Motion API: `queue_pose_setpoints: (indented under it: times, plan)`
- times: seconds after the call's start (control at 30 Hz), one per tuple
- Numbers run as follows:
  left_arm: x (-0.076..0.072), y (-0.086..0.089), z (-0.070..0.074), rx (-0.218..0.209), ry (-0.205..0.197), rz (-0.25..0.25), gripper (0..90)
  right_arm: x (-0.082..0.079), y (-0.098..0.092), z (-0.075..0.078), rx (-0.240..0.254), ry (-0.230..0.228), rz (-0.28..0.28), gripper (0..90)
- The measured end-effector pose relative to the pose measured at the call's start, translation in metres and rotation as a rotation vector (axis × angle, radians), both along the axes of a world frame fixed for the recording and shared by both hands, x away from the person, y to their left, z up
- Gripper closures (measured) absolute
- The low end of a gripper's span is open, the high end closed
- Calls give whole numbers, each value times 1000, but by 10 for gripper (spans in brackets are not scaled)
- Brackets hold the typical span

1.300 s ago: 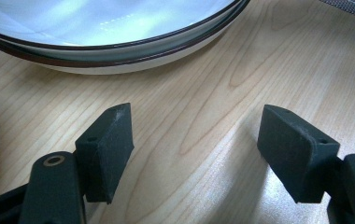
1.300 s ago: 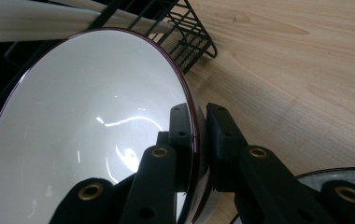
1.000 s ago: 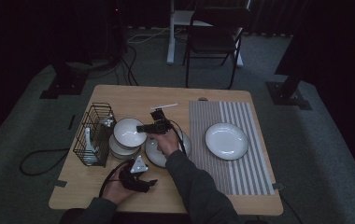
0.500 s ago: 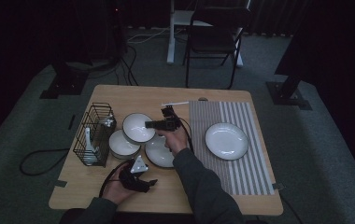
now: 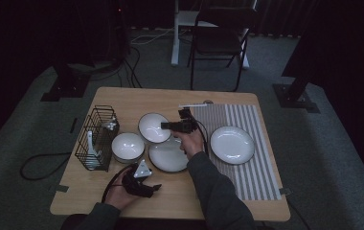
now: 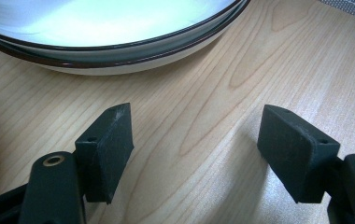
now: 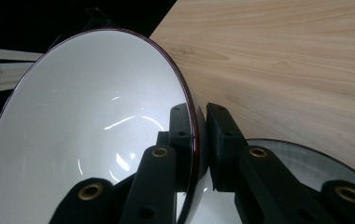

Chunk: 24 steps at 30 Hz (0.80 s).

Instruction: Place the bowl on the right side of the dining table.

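High view: the right gripper (image 5: pixel 170 126) carries a white bowl (image 5: pixel 153 127) above the table (image 5: pixel 122 98), at about eleven o'clock from the empty plate (image 5: pixel 168 157) and well left of the plate on the striped mat (image 5: pixel 232 144). The left gripper (image 5: pixel 144 188) rests near the table's front edge.

Left gripper view: its jaws stand wide apart over bare wood, holding nothing.

Right gripper view: the jaws pinch the bowl's dark rim (image 7: pixel 195 122), one pad inside, one outside. This looks like mid-carry; next, the bowl needs a clear landing spot and a level set-down.

White dark-rimmed bowl (image 7: pixel 87 130), tilted, lifted above the table's plates.
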<state>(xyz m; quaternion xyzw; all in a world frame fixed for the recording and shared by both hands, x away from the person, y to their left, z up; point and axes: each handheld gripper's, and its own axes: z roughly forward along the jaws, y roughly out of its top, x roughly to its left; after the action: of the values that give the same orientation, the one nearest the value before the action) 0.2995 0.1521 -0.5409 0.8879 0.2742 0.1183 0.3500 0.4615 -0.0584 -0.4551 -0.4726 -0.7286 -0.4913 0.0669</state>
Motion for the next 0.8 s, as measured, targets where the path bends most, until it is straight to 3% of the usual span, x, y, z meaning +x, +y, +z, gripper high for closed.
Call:
queue_pose_setpoints:
  times: [0.8]
  plan:
    - [0, 0, 0, -2, -1, 1, 273, 0, -57, -5, 0, -4, -111, 818]
